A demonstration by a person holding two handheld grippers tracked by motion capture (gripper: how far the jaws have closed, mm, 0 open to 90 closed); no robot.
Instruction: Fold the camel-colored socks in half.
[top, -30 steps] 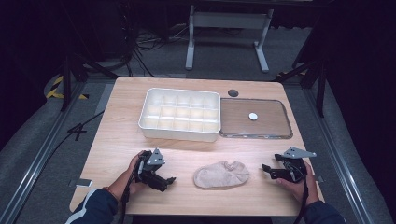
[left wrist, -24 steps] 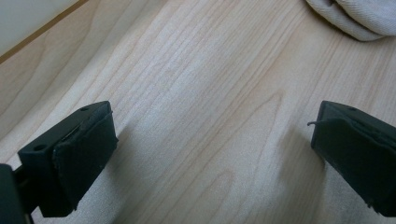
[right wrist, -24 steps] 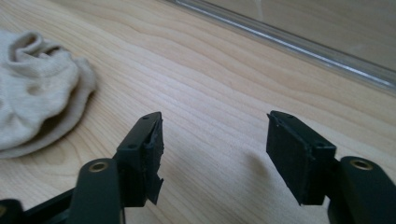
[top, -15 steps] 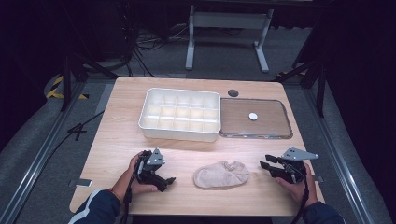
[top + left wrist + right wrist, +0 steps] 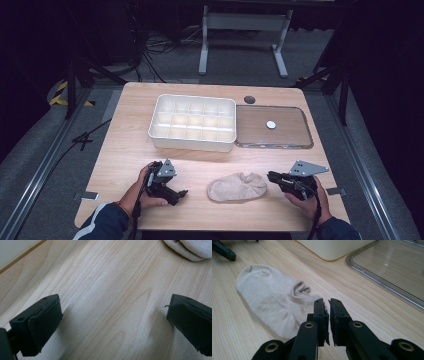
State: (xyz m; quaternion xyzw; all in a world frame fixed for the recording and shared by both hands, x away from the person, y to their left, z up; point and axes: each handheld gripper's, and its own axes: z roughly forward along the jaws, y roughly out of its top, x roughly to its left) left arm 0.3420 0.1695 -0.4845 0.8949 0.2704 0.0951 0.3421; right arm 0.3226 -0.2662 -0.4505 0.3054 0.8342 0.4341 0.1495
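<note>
Sock: a beige, crumpled ankle sock of knitted cloth (image 5: 237, 187) is laid flat on the light wooden table (image 5: 130, 145), in the lower middle of the high view, between the two grippers.
Left gripper: the black two-jaw gripper (image 5: 181, 194) is held at the lower left of the high view, pointed toward the sock and apart from it. Its jaws are spread wide in the left gripper view, with bare wood between them; the sock (image 5: 192, 248) is seen at the upper right corner there, well beyond the tips.
Right gripper: the black gripper with a grey three-cornered plate (image 5: 271, 176) is held at the lower right of the high view, its tips just beside the sock's right end. Its jaws have just been closing and are brought nearly together, a thin slit left between the pads, nothing caught in it. In the right gripper view (image 5: 329, 305) the sock (image 5: 272, 298) is spread to the left of the tips, its near edge passing behind the left jaw.
Tray: a white plastic compartment tray (image 5: 193, 122) is set at the centre of the high view.
Lid: a clear rectangular lid (image 5: 273, 127) is laid flat just right of the tray.
</note>
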